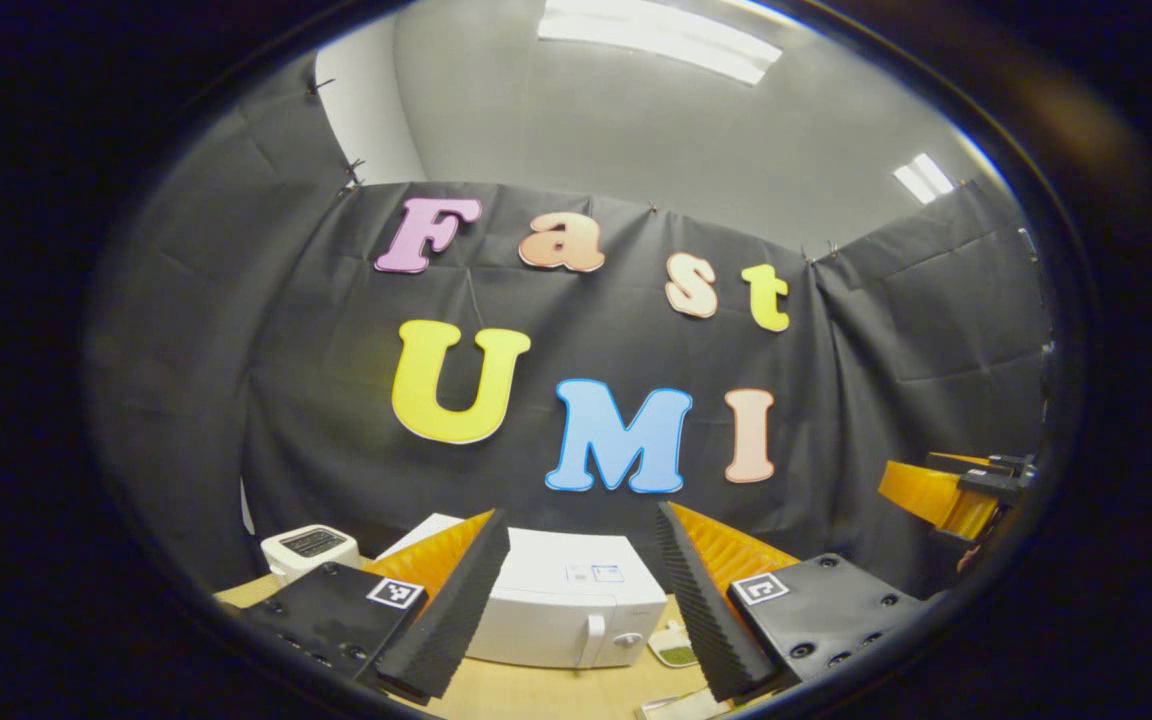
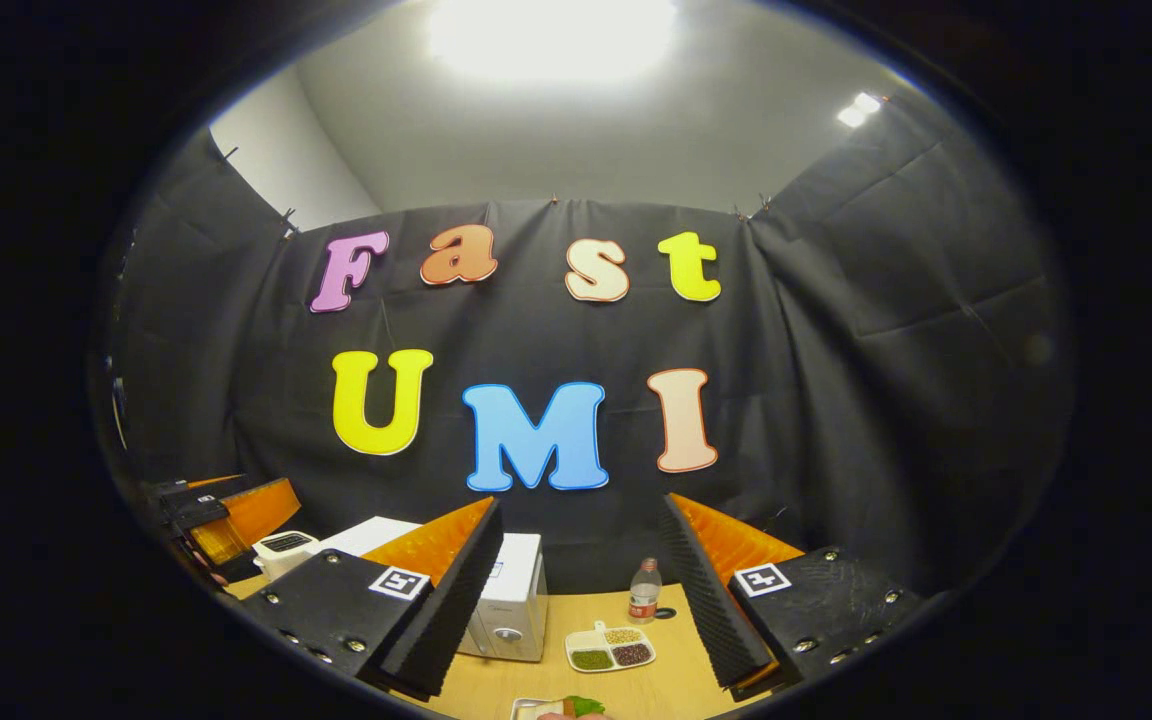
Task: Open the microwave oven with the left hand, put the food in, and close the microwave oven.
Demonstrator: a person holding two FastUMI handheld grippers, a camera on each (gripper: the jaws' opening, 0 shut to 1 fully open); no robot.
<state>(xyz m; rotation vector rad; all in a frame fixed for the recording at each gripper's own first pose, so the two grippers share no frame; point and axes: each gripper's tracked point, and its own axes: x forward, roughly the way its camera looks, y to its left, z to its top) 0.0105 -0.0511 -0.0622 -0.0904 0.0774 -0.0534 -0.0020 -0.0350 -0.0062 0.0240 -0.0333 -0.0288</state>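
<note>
Microwave on wooden table, door closed, handle toward its right side. Left gripper released, jaws spread wide, aimed at it from well back. Right gripper likewise agape, empty; food plate waits below, near table's front edge, ready for pickup

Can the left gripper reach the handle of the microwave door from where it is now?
Probably yes. In the left gripper view the left gripper is open and faces the microwave directly. The door handle shows between its fingers, and nothing stands in front of it. The door looks closed.
</note>
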